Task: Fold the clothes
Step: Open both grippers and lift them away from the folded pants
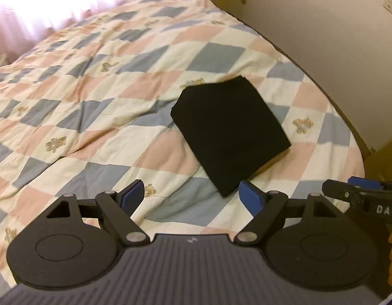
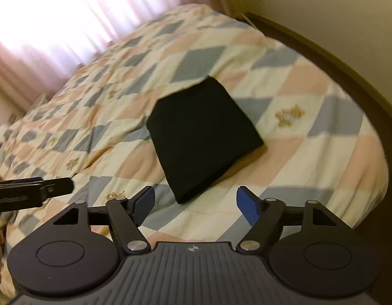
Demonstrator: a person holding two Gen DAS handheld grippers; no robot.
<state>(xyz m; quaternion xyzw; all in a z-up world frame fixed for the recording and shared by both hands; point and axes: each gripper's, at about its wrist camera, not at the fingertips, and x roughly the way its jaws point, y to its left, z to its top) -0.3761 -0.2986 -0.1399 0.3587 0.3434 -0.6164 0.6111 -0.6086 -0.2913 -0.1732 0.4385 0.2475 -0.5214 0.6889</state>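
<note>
Black folded garment (image 1: 229, 132), flat squarish slab on quilted patchwork bedspread (image 1: 94, 81), left gripper (image 1: 193, 195) and right gripper (image 2: 194, 202) splayed wide, empty.

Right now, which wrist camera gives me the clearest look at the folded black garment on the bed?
The left wrist view: the folded black garment is sharp there, with all its edges and corners defined against the checked quilt. The right wrist view shows the whole garment too, but motion blur smears its outline.

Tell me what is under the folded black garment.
The folded black garment lies flat on the checked quilt, whose pink, blue and cream squares show around it. The patch directly beneath is covered, so anything there cannot be seen.
</note>
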